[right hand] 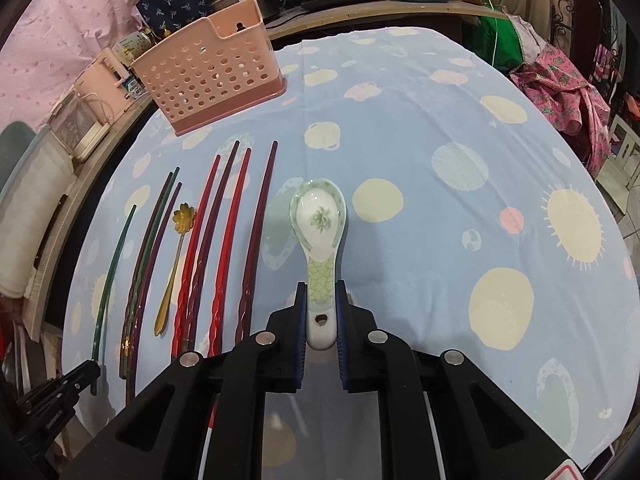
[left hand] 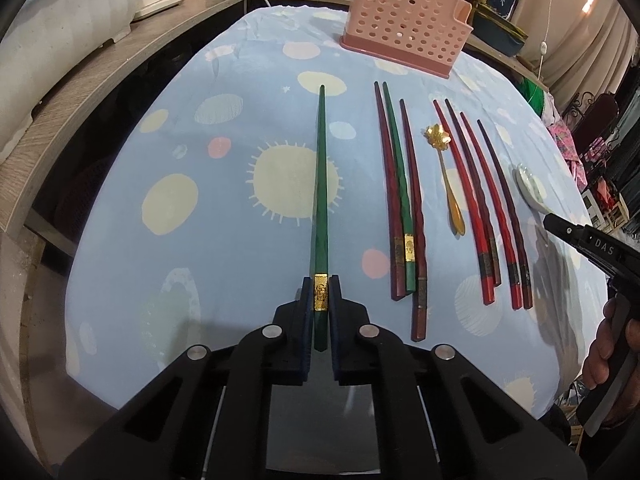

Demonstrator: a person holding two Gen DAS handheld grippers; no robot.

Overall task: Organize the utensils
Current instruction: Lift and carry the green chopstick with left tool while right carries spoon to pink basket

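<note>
Your left gripper (left hand: 321,289) is clamped on a green chopstick (left hand: 321,184) w/ gold band, lying left of the other chopsticks (left hand: 404,208). Your right gripper (right hand: 321,300) pinches the handle of the white-green ceramic spoon (right hand: 320,224), right of them; pink holder (left hand: 404,28) at far side

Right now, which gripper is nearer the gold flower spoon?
Hard to call. The left gripper grips a green chopstick left of the gold flower spoon; the right gripper clamps the ceramic spoon on its right.
</note>
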